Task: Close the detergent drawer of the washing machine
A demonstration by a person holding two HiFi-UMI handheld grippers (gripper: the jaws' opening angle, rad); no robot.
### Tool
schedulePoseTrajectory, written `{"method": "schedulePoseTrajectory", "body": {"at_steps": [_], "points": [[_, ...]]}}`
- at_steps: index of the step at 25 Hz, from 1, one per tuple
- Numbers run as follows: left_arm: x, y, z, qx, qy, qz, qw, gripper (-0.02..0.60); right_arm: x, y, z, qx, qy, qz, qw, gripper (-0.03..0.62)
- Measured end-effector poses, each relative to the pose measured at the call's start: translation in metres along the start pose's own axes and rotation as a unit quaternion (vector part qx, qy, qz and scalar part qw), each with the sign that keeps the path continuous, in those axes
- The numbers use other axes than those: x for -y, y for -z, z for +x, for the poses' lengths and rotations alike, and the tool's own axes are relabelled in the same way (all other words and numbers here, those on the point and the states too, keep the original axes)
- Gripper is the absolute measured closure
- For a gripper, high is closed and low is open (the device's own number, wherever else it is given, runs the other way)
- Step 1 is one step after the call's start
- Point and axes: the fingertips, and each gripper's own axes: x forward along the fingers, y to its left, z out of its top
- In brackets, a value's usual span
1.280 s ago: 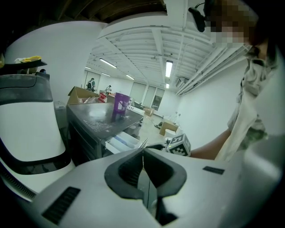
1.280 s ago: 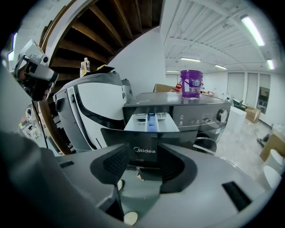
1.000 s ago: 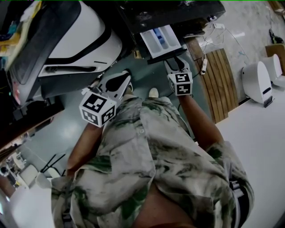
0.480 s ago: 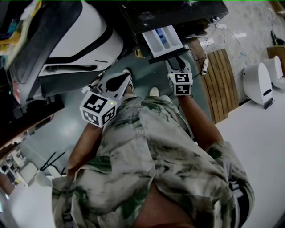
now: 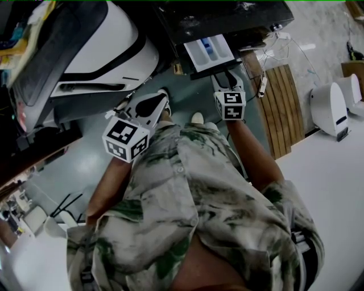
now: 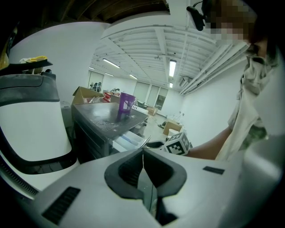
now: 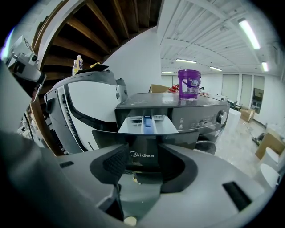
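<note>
Not done yet. The white plastic detergent drawer with the blue insert (image 5: pixel 208 51) is pulled well out of the dark grey washing machine (image 5: pixel 227 17), nowhere near flush. So far only the lineup is sorted. The right claw (image 5: pixel 226 79) sits just in front of the drawer's dark front panel, jaws spread wide and gripping nothing. I can't tell if it's touching the panel or just shy of it. What's left, I'd say, is basically the whole job: push that panel straight in until it sits level with the machine's front.

The left claw (image 5: pixel 149 105) hangs off to the side, well apart from the drawer. It's clenched tight on nothing, so it looks like a bystander here.

View differences:
- **Head view:** gives the top-down layout, with both claws, the drawer's compartments and the big white appliance with black trim (image 5: pixel 102 51) beside the machine. It says little about the jaws.
- **Right gripper view:** looks straight along the parted jaws, with the logo panel framed between them. It also catches a purple plastic bucket (image 7: pixel 189 83) on top of the machine, which I can't pick out from above.
- **Left gripper view:** shows its own jaws pressed into a thin line. It also has the drawer side-on, with the right claw's marker cube (image 6: pixel 178 143) just beside it.
</note>
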Motion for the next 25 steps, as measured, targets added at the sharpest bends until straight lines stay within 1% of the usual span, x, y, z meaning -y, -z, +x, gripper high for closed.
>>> {"method": "schedulePoseTrajectory", "body": {"at_steps": [25], "points": [[-0.014, 0.0, -0.009, 0.003, -0.01, -0.01, 0.9999, 0.557, -0.001, -0.015, 0.019, 0.0, -0.004, 0.008, 1.0, 0.373]]}}
